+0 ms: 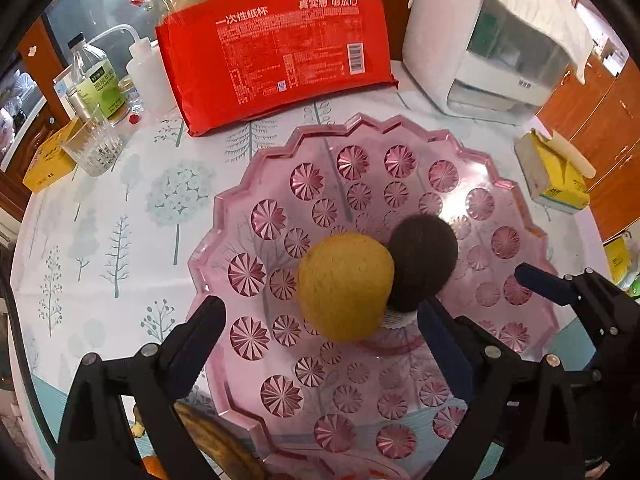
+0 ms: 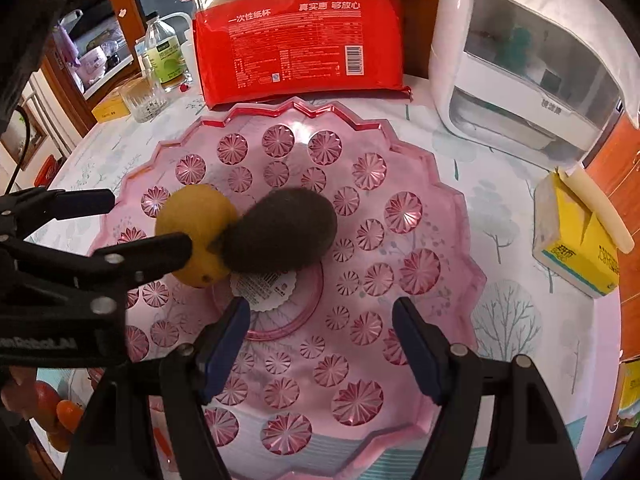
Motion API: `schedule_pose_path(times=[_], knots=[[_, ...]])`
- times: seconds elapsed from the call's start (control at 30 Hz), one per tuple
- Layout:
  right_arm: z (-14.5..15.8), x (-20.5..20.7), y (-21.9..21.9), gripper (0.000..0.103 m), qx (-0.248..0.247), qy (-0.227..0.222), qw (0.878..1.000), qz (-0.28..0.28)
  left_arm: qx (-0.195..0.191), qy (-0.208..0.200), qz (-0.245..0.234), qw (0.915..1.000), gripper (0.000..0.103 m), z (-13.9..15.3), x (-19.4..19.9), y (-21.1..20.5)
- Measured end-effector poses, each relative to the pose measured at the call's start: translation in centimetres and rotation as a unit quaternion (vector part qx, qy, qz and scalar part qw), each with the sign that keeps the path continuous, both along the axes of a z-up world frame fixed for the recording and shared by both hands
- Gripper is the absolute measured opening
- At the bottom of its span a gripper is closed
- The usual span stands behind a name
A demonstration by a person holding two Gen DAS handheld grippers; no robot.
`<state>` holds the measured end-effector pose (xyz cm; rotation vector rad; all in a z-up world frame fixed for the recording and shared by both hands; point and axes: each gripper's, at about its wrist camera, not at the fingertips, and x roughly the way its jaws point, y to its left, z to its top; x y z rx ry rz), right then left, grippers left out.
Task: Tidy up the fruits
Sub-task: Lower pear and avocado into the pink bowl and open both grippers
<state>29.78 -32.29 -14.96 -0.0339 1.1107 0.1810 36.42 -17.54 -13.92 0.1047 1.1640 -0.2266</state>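
A pink cut-glass fruit plate (image 1: 520,216) (image 2: 440,216) lies on the table. A yellow round fruit (image 1: 346,285) (image 2: 192,220) and a dark brown fuzzy fruit (image 1: 424,264) (image 2: 280,230) lie touching each other in its middle. My left gripper (image 1: 320,316) is open, its fingers just short of the yellow fruit on either side, holding nothing; it shows from the side in the right wrist view (image 2: 150,220). My right gripper (image 2: 320,320) is open and empty above the plate's near part; it also shows in the left wrist view (image 1: 532,280).
A red paper-cup pack (image 1: 276,52) (image 2: 300,48) leans at the back, a white appliance (image 1: 492,40) (image 2: 520,60) at back right. A yellow tissue box (image 1: 556,176) (image 2: 576,240) stands right; a glass (image 1: 94,148), bottles (image 1: 96,80) stand left. Orange fruits (image 2: 64,412) lie lower left.
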Motion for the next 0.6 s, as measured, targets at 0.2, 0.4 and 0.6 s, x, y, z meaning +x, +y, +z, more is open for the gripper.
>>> schedule_pose_path(times=[0.2, 0.4, 0.6], knots=[[0.8, -0.3, -0.5, 0.074, 0.014, -0.017, 1.0, -0.018, -0.004, -0.02, 0.003, 0.9998, 0.096, 1.2, -1.2, 0.3], [1.8, -0.8, -0.5, 0.074, 0.02, -0.029, 0.999, -0.027, 0.005, -0.06, 0.005, 0.9982, 0.096, 2.4, -2.5, 0.8], [2.8, -1.3, -0.3, 0.074, 0.015, -0.035, 0.999, -0.024, 0.016, -0.095, -0.009, 0.9953, 0.096, 4.3, -4.0, 0.8]])
